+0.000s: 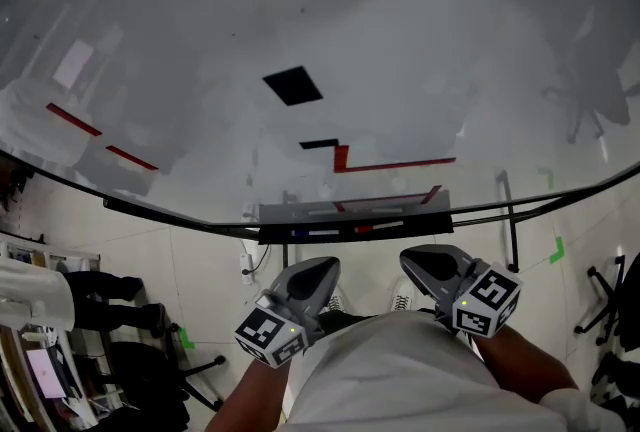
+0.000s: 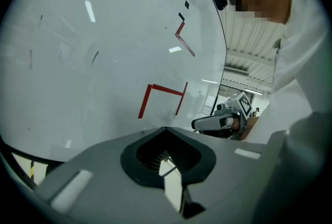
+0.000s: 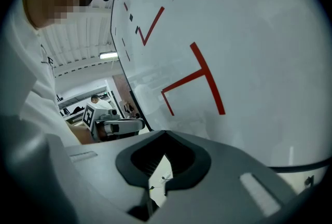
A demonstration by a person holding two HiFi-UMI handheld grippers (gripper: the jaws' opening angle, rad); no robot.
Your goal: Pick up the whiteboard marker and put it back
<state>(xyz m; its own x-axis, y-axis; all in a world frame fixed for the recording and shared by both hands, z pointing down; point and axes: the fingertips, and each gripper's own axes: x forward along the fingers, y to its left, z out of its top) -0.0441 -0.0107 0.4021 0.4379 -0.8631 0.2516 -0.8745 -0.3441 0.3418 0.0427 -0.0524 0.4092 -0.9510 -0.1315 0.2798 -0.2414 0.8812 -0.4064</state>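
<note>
Chairs [image 1: 120,310] and shelving sit on the floor at the far left, well apart from the work. Next comes the left gripper [image 1: 322,272], held low in front of the person's body with its nose aimed up at the whiteboard [image 1: 400,70]. Its own view shows the two jaws meeting at the tips with nothing between them, only pale floor showing through the gap behind. Above and between the two grippers, a narrow tray [image 1: 345,212] runs along the board's lower edge. The whiteboard marker [image 1: 325,233] appears to lie along it among a few slim sticks with blue and red ends, too small to tell apart with confidence. To the right, the right gripper [image 1: 420,262] mirrors the left: low, close to the torso, jaws closed tip to tip and empty. The pick has not begun, so the step in hand looks like the reach. To do it well, I would spread the jaws of the chosen gripper before it nears the tray. It should come down square across the marker's barrel near its middle and clear of the neighbouring sticks, then close firmly. The marker should lift straight off the ledge so it does not roll, and go back level and lengthwise.
</note>
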